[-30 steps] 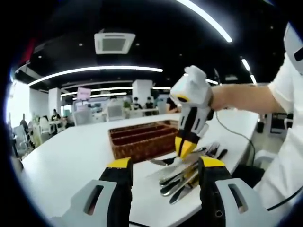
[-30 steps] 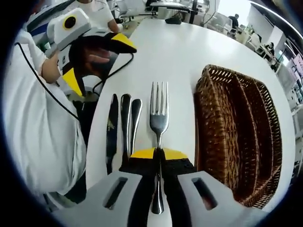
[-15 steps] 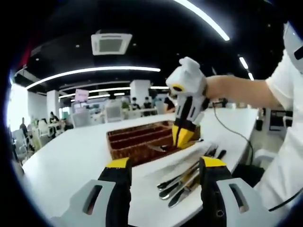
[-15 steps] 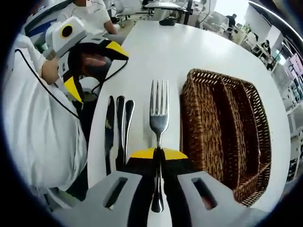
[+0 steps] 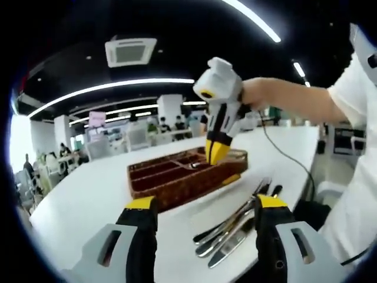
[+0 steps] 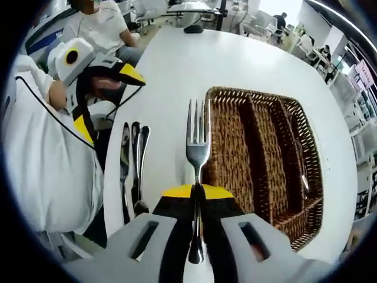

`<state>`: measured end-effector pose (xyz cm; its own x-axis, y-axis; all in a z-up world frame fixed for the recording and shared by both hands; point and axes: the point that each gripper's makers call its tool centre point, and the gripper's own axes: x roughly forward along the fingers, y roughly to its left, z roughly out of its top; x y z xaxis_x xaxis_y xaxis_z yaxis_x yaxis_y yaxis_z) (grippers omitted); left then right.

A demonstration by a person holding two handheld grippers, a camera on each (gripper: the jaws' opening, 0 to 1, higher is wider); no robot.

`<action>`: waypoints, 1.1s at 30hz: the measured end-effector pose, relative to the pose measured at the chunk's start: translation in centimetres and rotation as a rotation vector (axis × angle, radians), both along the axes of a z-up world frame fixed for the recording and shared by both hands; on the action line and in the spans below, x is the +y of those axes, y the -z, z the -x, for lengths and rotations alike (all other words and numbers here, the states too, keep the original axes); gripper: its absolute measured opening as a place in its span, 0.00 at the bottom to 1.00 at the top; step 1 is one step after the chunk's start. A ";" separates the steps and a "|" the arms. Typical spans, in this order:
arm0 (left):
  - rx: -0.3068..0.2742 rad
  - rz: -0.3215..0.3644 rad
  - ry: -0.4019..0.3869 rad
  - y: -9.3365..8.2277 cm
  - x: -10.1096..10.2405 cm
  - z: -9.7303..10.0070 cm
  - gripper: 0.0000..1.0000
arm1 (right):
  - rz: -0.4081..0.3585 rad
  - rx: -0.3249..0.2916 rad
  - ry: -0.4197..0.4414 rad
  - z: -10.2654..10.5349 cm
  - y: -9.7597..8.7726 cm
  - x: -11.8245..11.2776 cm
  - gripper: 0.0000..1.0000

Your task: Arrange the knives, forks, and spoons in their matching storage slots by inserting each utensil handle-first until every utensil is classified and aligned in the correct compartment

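Fork (image 6: 198,141) clamped by its handle in the closed right gripper (image 6: 197,191) hangs tines-forward over the near edge of the wicker tray (image 6: 268,171), while the left gripper (image 5: 203,203), jaws apart, hovers above cutlery (image 5: 232,227) lying on the white table (image 5: 88,194).

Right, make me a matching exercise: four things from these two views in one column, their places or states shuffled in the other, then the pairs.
1. silver metal fork
2. brown wicker cutlery basket
3. left gripper
4. loose cutlery bunch

A. lies flat on the white table
B. open, holding nothing
C. clamped in the right gripper
D. split into long slots

Pairs: 1-C, 2-D, 3-B, 4-A
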<state>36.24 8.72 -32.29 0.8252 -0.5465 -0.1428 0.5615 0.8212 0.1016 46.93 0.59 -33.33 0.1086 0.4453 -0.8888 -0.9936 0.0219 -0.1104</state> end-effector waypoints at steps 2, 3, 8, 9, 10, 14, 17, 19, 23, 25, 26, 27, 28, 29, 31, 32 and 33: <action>0.010 -0.007 -0.001 0.2 -0.1 -0.1 0.70 | -0.002 -0.013 0.005 -0.9 -0.4 0.0 0.02; 0.011 -0.006 -0.003 0.2 -0.1 -0.1 0.70 | -0.003 -0.013 0.006 -1.1 -0.5 0.0 0.02; 0.022 -0.004 -0.012 0.7 -0.1 -0.1 0.73 | -0.011 -0.021 0.007 -2.6 -1.0 0.3 0.02; 0.025 -0.009 -0.008 0.9 -0.1 -0.1 0.73 | -0.010 -0.024 0.008 -3.0 -1.1 0.4 0.02; 0.026 -0.006 -0.004 0.9 -0.2 -0.1 0.73 | -0.005 -0.041 0.013 -3.8 -1.3 0.5 0.02; 0.035 -0.002 -0.006 1.0 -0.1 -0.1 0.73 | -0.004 -0.049 0.014 -3.9 -1.4 0.5 0.02; 0.036 -0.007 -0.007 1.0 0.0 -0.1 0.74 | -0.008 -0.057 0.016 -4.7 -1.2 1.2 0.02; 0.034 -0.008 -0.012 1.0 0.2 -0.1 0.74 | 0.004 -0.062 0.005 -4.9 -1.0 1.4 0.02; 0.030 0.000 -0.019 0.8 -0.1 0.0 0.74 | 0.010 -0.058 -0.002 -5.5 -0.5 2.3 0.02; 0.034 0.002 -0.018 0.9 -0.4 0.0 0.74 | 0.024 -0.065 -0.011 -6.2 -0.4 2.6 0.02; 0.038 -0.001 -0.019 1.0 -0.5 0.0 0.74 | 0.031 -0.069 -0.015 -6.6 -0.3 2.8 0.02; 0.039 -0.001 -0.019 1.1 -0.5 0.0 0.74 | 0.033 -0.072 -0.017 -6.8 -0.3 2.8 0.02; 0.039 -0.001 -0.019 1.0 -0.5 0.0 0.74 | 0.041 -0.073 -0.018 -6.8 -0.1 2.8 0.02; 0.038 -0.001 -0.019 1.0 -0.5 0.0 0.74 | 0.049 -0.074 -0.018 -6.7 0.1 2.8 0.02; 0.032 0.001 -0.019 0.8 -0.4 0.0 0.74 | 0.062 -0.079 -0.023 -7.4 -0.2 2.9 0.02; 0.034 -0.001 -0.020 0.8 -0.4 0.0 0.74 | 0.067 -0.083 -0.028 -7.6 -0.2 2.9 0.02; 0.034 -0.002 -0.021 0.8 -0.4 0.0 0.74 | 0.073 -0.087 -0.030 -7.8 -0.3 3.0 0.02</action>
<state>36.26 8.33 -33.09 0.8311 -0.5290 -0.1715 0.5473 0.8327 0.0842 54.76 3.58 -33.05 0.1747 0.3842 -0.9066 -0.9803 -0.0186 -0.1967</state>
